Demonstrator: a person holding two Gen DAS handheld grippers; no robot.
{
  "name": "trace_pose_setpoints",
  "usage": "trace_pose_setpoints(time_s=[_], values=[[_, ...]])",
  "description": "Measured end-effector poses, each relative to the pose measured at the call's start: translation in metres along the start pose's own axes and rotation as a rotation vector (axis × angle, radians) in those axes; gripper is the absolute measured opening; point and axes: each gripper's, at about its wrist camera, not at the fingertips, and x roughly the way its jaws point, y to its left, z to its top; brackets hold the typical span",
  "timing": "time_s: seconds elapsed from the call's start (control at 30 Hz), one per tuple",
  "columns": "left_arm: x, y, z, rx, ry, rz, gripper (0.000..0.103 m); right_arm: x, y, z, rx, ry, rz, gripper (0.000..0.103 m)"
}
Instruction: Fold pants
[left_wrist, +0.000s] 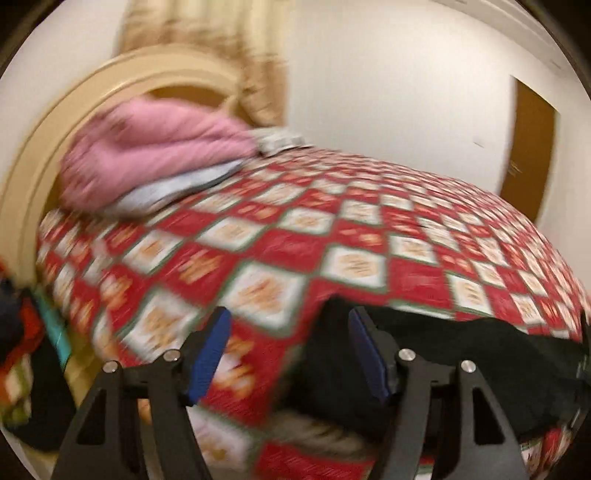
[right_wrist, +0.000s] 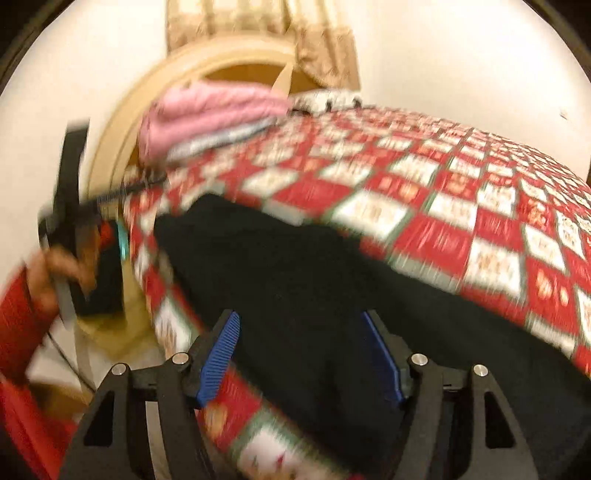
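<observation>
The black pants (right_wrist: 295, 280) lie along the near edge of a bed covered with a red, white and green checked spread (right_wrist: 443, 206). My right gripper (right_wrist: 299, 354) hangs open just above them, and the cloth passes under both blue pads without being pinched. In the left wrist view the pants (left_wrist: 443, 354) spread from the right finger out to the right. My left gripper (left_wrist: 290, 350) is open over the spread beside their left end, with nothing gripped. In the right wrist view a hand (right_wrist: 51, 273) in a red sleeve holds the left tool at the far left.
A pink folded blanket (left_wrist: 147, 155) on a pale blue one lies at the head of the bed, against a curved cream headboard (left_wrist: 37, 177). Colourful clothes (left_wrist: 22, 332) hang at the bed's left side. A beige curtain (right_wrist: 325, 48) and a brown door (left_wrist: 528, 147) stand on the white wall behind.
</observation>
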Motion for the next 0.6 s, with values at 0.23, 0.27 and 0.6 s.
trace_pose_setpoints(time_s=[0.23,0.27,0.6], values=[[0.053,-0.065,-0.028,0.042,0.161,-0.120,0.070,0.051,-0.054,0.046,0.166,-0.002,0.040,0.069],[0.056,-0.071,-0.042,0.065,0.185,-0.112,0.070,0.058,-0.057,0.046,0.187,0.007,0.050,0.069],[0.038,-0.078,-0.067,0.137,0.093,-0.042,0.079,0.071,-0.044,0.024,0.230,0.127,0.247,0.070]])
